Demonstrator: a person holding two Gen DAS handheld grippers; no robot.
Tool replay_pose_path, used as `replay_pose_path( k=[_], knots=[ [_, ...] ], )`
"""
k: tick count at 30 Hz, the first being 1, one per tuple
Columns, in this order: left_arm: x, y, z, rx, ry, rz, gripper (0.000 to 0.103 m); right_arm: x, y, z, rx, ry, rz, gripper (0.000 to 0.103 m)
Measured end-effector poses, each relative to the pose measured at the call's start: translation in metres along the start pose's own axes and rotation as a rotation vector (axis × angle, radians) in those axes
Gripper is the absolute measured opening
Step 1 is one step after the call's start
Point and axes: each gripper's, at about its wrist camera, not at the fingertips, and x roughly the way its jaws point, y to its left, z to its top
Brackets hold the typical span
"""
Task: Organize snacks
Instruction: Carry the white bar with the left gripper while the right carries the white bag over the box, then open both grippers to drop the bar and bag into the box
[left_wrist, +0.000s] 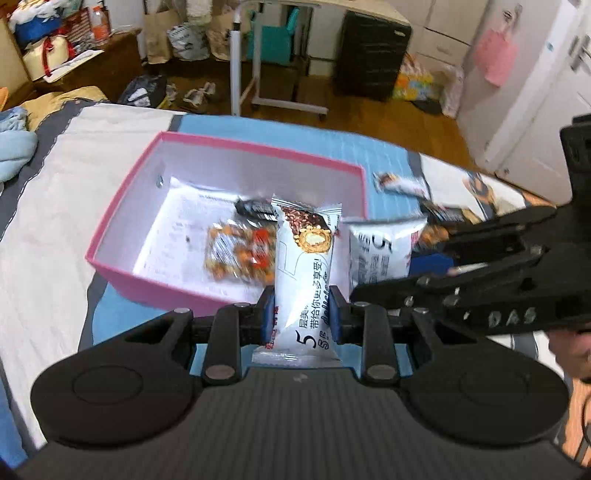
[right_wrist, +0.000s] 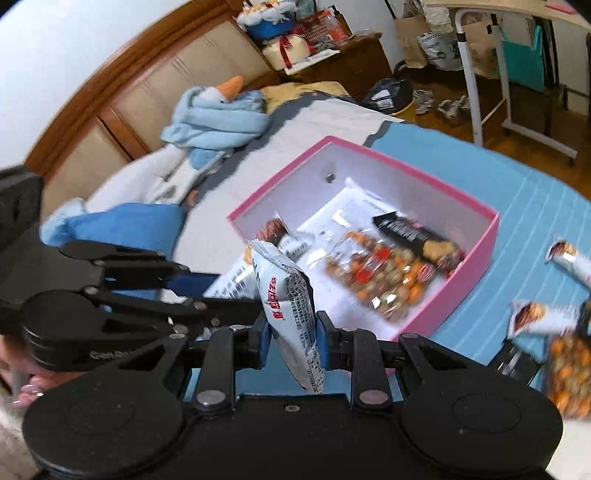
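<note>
Behind your work a wooden floor (left_wrist: 369, 110) holds a white rolling desk (left_wrist: 236, 66), bags and shoes; a blue mat (right_wrist: 517, 206) covers the bed (left_wrist: 55, 184) filling mid-frame. One pink box (left_wrist: 122, 266) sits centre on the mat, holding one nut mix packet (left_wrist: 240, 254) and one dark wrapper (right_wrist: 413, 229). Your left gripper (left_wrist: 303, 314) is clenched on one white snack bar (left_wrist: 303, 266) in front of the box. Your right gripper (right_wrist: 291, 339) clamps a second bar (right_wrist: 288, 295), lower centre. Two more bars (right_wrist: 543, 317) lie on the mat at right.
</note>
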Motion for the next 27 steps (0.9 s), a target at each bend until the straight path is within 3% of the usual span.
replay_pose_path(
  k=[7, 13, 17, 20, 22, 25, 27],
  knots=[
    [0.059, 0.018, 0.021, -0.052, -0.018, 0.022, 0.027, 0.034, -0.023, 0.016, 0.041, 0.029, -0.102, 0.029],
    [0.087, 0.033, 0.007, -0.085, 0.026, 0.053, 0.027, 0.059, -0.033, 0.008, 0.124, 0.031, -0.083, 0.029],
    [0.095, 0.044, 0.004, -0.129, 0.029, 0.025, 0.028, 0.068, -0.035, 0.009, 0.107, -0.002, -0.146, 0.031],
    [0.096, 0.041, 0.002, -0.106, 0.022, 0.050, 0.031, 0.073, -0.027, 0.006, 0.031, 0.010, -0.232, 0.036],
    [0.095, 0.033, 0.000, -0.064, 0.029, 0.086, 0.034, 0.071, -0.018, -0.001, -0.017, 0.025, -0.302, 0.046],
    [0.086, 0.020, -0.004, -0.006, 0.000, 0.120, 0.049, 0.054, -0.011, -0.008, -0.048, -0.024, -0.319, 0.053],
    [0.077, 0.014, -0.005, 0.006, -0.016, 0.119, 0.051, 0.037, -0.011, -0.011, -0.046, -0.069, -0.342, 0.057]
  ],
)
